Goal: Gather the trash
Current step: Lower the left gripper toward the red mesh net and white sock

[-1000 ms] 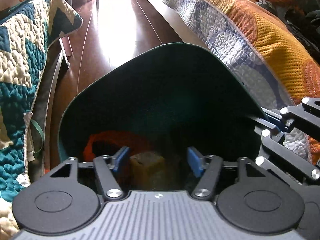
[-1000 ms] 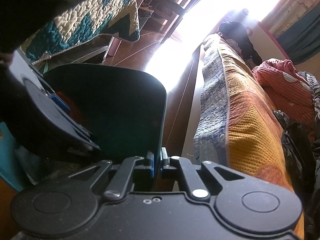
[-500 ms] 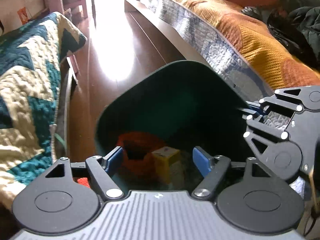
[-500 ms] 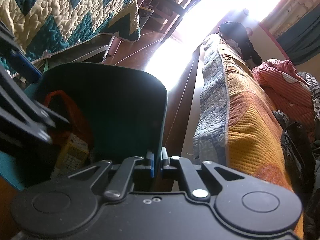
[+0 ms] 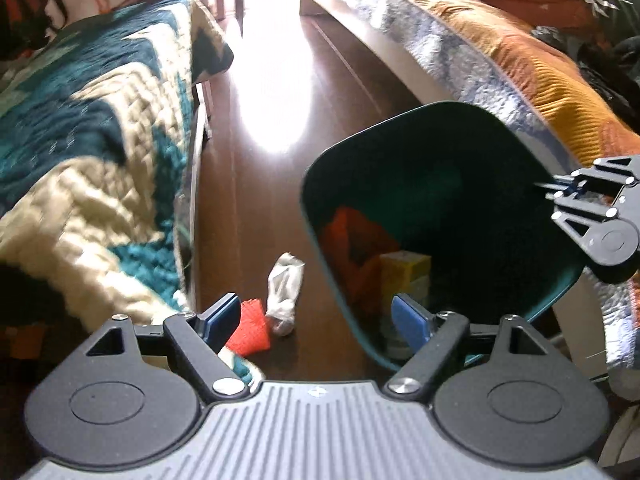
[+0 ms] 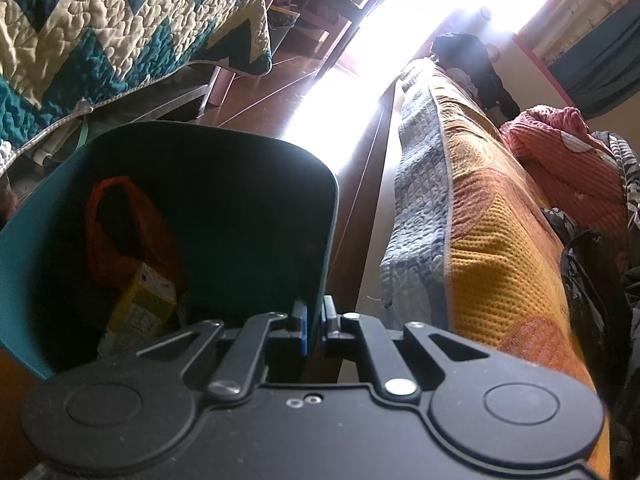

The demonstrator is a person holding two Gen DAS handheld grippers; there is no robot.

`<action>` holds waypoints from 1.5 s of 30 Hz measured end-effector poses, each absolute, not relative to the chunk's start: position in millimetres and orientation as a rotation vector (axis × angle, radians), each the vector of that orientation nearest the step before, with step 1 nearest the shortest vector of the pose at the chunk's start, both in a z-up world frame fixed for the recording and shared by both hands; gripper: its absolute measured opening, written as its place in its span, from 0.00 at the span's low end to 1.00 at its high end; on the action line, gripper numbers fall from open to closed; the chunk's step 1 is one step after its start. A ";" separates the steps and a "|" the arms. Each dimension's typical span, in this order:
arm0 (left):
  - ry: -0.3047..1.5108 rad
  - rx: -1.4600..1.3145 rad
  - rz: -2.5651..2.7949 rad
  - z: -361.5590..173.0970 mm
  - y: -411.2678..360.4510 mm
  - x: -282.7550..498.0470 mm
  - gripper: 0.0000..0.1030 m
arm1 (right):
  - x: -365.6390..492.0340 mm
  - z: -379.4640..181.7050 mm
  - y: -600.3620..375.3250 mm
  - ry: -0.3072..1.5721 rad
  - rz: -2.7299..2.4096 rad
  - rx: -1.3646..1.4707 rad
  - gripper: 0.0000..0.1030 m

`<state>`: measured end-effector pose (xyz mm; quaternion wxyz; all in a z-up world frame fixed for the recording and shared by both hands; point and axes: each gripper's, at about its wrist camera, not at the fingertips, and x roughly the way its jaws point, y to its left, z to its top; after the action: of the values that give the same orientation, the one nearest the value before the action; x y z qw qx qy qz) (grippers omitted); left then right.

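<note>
A dark teal trash bin stands on the wooden floor, tilted; an orange bag and a yellow carton lie inside. My right gripper is shut on the bin's rim and shows in the left wrist view. My left gripper is open and empty, above the floor left of the bin. A crumpled white wrapper and a red mesh piece lie on the floor just beyond its fingers. The bag and carton also show in the right wrist view.
A bed with a teal and cream quilt is on the left. A bed with an orange and blue quilt is on the right, close against the bin. A strip of wooden floor runs between them toward bright light.
My left gripper has pulled back out of the bin and swung left, bringing the white wrapper and red mesh piece on the floor into view. The right gripper keeps hold of the rim.
</note>
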<state>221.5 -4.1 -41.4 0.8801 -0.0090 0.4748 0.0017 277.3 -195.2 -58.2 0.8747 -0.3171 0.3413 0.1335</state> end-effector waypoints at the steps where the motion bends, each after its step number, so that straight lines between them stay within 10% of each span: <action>1: 0.987 -0.018 0.018 -42.6 -2.3 217.5 0.80 | 277.1 -58.5 -194.9 0.712 0.277 -0.666 0.06; 45: 1.185 0.048 0.131 -296.1 14.0 321.0 0.80 | 310.3 -69.3 -225.3 0.857 0.200 -0.595 0.08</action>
<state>321.0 14.0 -296.1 0.8272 0.0228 0.5581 0.0619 310.3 -225.3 -69.3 0.8622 -0.2836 0.4087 0.0955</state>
